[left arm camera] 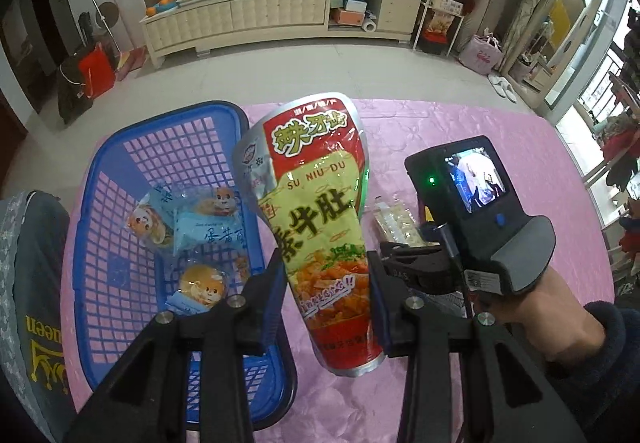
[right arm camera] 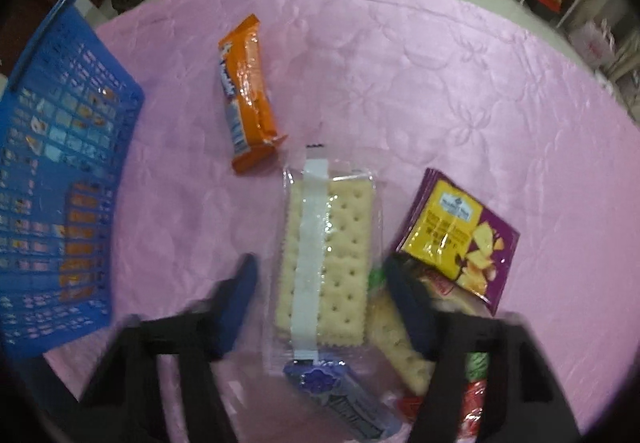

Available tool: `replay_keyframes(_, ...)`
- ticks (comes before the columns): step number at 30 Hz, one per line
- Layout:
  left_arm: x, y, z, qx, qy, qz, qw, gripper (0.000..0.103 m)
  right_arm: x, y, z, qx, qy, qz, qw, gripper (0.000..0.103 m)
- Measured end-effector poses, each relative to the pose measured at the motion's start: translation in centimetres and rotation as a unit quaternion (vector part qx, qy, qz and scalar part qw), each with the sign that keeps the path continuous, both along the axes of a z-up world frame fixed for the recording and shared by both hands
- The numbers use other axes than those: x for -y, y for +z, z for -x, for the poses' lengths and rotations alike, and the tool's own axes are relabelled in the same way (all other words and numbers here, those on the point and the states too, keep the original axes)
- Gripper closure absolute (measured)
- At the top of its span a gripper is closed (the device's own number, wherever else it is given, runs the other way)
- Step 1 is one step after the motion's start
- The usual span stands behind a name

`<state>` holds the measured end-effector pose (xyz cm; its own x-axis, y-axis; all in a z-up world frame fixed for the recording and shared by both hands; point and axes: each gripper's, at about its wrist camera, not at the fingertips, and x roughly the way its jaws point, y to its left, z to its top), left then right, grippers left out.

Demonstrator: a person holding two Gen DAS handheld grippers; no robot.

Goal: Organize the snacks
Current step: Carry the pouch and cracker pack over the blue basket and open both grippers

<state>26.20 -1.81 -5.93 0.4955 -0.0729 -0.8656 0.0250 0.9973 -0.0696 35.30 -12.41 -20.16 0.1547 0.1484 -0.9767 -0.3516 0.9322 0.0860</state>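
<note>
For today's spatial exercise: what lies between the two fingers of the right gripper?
In the right wrist view, a clear-wrapped cracker pack lies on the pink tablecloth between the right gripper fingers, not yet pinched.

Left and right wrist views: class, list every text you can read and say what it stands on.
"SU NIU DU": red and yellow snack pouch, beside large Chinese characters.
"ueen": grey sleeve, partly cut off.
Chinese characters: small blue packets in the blue basket.
Purple and yellow cheese packet, orange wrapper: too blurred.
</note>
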Motion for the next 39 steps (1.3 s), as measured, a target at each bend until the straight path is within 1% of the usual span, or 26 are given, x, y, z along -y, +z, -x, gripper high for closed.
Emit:
replay_keyframes(2,-0.1,0.1,0.2,0.001,-0.001,0.002,1.0000,0.068,-0.1,0.2,0.2,-0.001,-0.001,-0.009,1.000,0.055)
replay_keyframes(4,-0.3,0.2,0.6,0.002,-0.008,0.004,1.0000,0.068,-0.1,1.1,0.8,0.008,0.002,-0.019,1.000,0.055)
replay_keyframes(5,-0.4,0.4,0.7,0.004,-0.008,0.005,1.0000,0.068,-0.1,1.8,1.3,0.016,0.007,-0.020,1.000,0.055)
replay_keyframes(6,-0.6,0.5,0.8,0.006,-0.007,0.005,0.9999,0.068,0.0,3.1,2.3,0.030,0.016,-0.019,0.999,0.055)
replay_keyframes(7,-0.8,0.6,1.0,0.007,-0.005,0.008,0.9999,0.068,0.0,3.1,2.3,0.030,0.016,-0.019,0.999,0.055)
replay_keyframes(11,-1.5,1.4,1.9,0.019,0.003,0.019,0.9996,0.068,-0.3,6.7,4.2,0.060,0.025,-0.021,0.998,0.055)
replay_keyframes(14,-2.0,2.4,2.9,0.031,0.003,0.020,0.9993,0.068,-0.6,9.2,6.0,0.078,0.032,-0.025,0.996,0.055)
replay_keyframes(15,-2.2,2.8,3.3,0.036,0.003,0.020,0.9991,0.068,-1.0,10.6,7.3,0.095,0.039,-0.022,0.994,0.055)
replay_keyframes(16,-2.4,3.1,3.6,0.039,0.003,0.021,0.9990,0.068,-1.0,10.6,7.3,0.095,0.039,-0.022,0.994,0.055)
replay_keyframes(17,-2.6,3.3,4.0,0.042,0.004,0.023,0.9988,0.068,-1.0,11.6,8.2,0.109,0.045,-0.021,0.993,0.055)
replay_keyframes(18,-3.0,3.6,4.3,0.046,0.004,0.025,0.9986,0.068,-1.0,11.6,8.2,0.109,0.045,-0.021,0.993,0.055)
replay_keyframes(19,-3.4,3.9,4.8,0.050,0.003,0.027,0.9984,0.068,-1.3,12.8,9.3,0.116,0.051,-0.031,0.992,0.055)
replay_keyframes(20,-3.7,4.2,5.1,0.053,0.003,0.028,0.9982,0.068,-1.3,12.8,9.3,0.116,0.051,-0.031,0.992,0.055)
replay_keyframes(24,-5.4,5.0,6.2,0.061,0.006,0.032,0.9976,0.068,-2.0,14.4,10.8,0.115,0.060,-0.059,0.990,0.055)
replay_keyframes(27,-6.5,5.5,6.9,0.067,0.010,0.034,0.9971,0.067,-3.9,16.2,12.1,0.132,0.078,-0.063,0.986,0.055)
replay_keyframes(31,-8.6,5.7,7.3,0.075,0.016,0.036,0.9964,0.067,-5.3,17.0,12.7,0.140,0.091,-0.064,0.984,0.055)
replay_keyframes(34,-10.0,5.5,7.4,0.074,0.024,0.017,0.9968,0.067,-7.0,17.3,12.4,0.141,0.097,-0.068,0.983,0.055)
replay_keyframes(39,-12.5,4.2,7.0,0.064,0.039,0.020,0.9970,0.067,-9.5,16.9,11.7,0.138,0.107,-0.074,0.982,0.055)
